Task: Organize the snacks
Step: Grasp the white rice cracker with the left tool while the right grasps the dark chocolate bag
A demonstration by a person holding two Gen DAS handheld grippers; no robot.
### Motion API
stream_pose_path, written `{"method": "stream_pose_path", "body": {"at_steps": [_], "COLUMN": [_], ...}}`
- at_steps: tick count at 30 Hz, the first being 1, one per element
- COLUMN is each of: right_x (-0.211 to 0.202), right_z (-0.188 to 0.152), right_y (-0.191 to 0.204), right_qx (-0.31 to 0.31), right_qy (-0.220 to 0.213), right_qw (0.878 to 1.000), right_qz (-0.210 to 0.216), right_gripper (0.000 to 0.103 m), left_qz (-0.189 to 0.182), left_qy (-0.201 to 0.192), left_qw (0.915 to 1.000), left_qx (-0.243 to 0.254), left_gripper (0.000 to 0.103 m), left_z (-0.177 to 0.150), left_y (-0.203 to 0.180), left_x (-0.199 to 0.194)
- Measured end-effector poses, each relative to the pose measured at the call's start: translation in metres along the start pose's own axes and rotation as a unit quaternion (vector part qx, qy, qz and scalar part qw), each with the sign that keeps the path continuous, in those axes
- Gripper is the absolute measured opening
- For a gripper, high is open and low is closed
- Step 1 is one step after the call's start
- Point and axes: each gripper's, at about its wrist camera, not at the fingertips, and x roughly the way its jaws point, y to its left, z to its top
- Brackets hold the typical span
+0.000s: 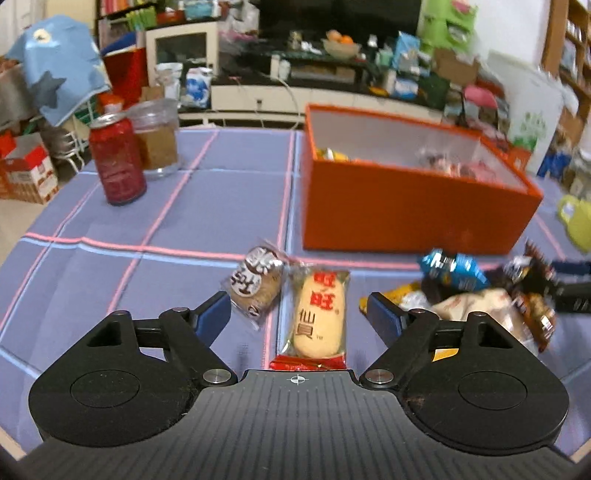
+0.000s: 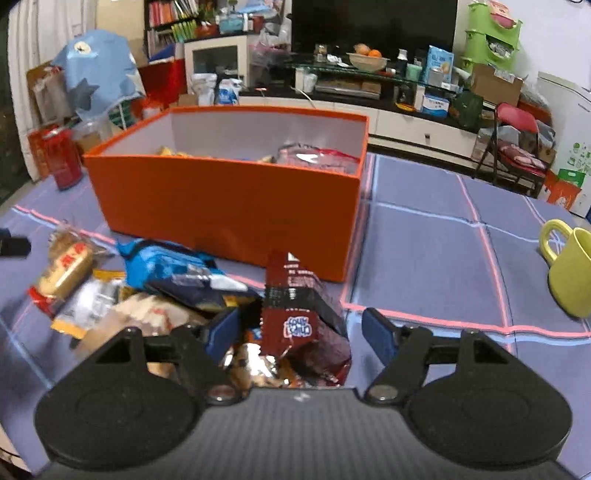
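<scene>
Over rice cracker packet (image 1: 319,317), left tool (image 1: 299,314) wide open, empty

Premises: private home, living rm. Evidence: large dark TV (image 2: 373,26) on low TV cabinet (image 2: 406,118) w/ fruit bowl (image 2: 367,61); bookshelf (image 2: 173,18) at rear; red folding chair (image 2: 517,147); cardboard boxes (image 1: 29,173) on floor; desk w/ plaid cloth (image 2: 443,229), yellow mug (image 2: 570,269). Heavy household clutter throughout.

Soft room light, no strong shadows. Both pictures bend at the edges with dark corners. The snack pile (image 1: 491,291) looks smeared and blurry.
</scene>
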Motion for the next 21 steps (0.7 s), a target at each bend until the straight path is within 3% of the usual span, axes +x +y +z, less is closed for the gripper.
{"method": "stream_pose_path", "body": {"at_steps": [3, 6, 7, 11, 17, 21], "right_x": [0.003, 0.011, 0.013, 0.018, 0.023, 0.023], "right_z": [0.002, 0.000, 0.001, 0.003, 0.001, 0.001], "right_y": [-0.002, -0.010, -0.013, -0.022, -0.029, -0.031], "right_qx": [0.004, 0.020, 0.029, 0.053, 0.075, 0.082], "right_qy": [0.002, 0.017, 0.021, 0.030, 0.040, 0.042], "right_qw": [1.000, 1.000, 0.999, 0.998, 0.996, 0.995], "right_qz": [0.000, 0.007, 0.013, 0.024, 0.027, 0.030], "right_gripper": [0.072, 0.058, 0.048, 0.036, 0.026, 0.024], "left_qz": [0.002, -0.007, -0.009, -0.008, -0.007, -0.018], "left_qy": [0.020, 0.039, 0.042, 0.042, 0.053, 0.061], "left_qw": [0.9997, 0.9992, 0.9991, 0.9989, 0.9983, 0.9977], "left_qx": [0.014, 0.008, 0.008, 0.020, 0.025, 0.024], "left_gripper": [0.059, 0.051, 0.051, 0.050, 0.046, 0.034], "left_z": [-0.002, -0.005, -0.005, -0.005, -0.005, -0.005], "left_y": [-0.005, -0.005, -0.005, -0.012, -0.013, -0.014], "left_x": [0.016, 0.027, 0.030, 0.035, 0.045, 0.051]}}
